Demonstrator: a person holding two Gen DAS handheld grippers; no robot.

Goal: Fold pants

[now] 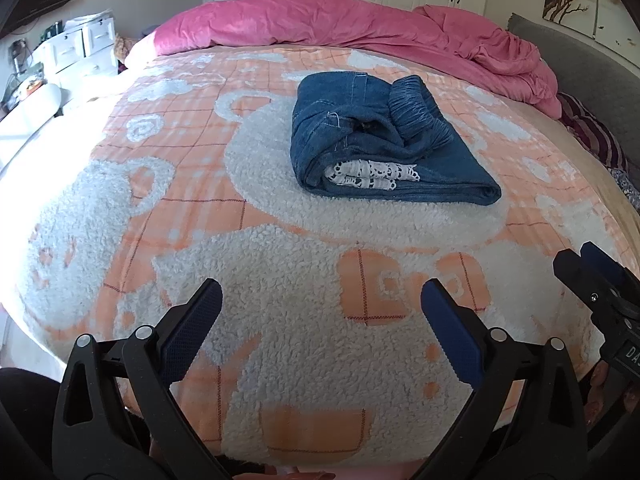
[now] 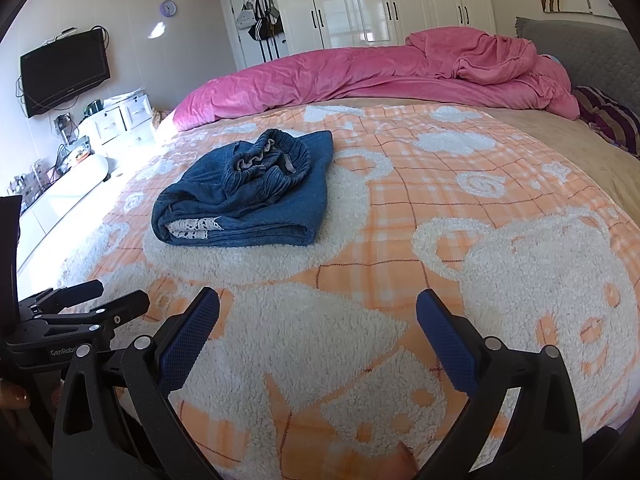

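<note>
Folded pants [image 1: 384, 140] on an orange-and-white fleece blanket [image 1: 280, 280], pink duvet [image 1: 360, 28] behind; both grippers' jaws released.

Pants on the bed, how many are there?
1. The blue pants lie folded in a bundle on the orange blanket, beyond both open grippers, left and right. More could hide under the pink cover.

Both wrist views low over bed blanket [image 1: 280, 360], facing folded pants [image 1: 384, 148], shared.
</note>
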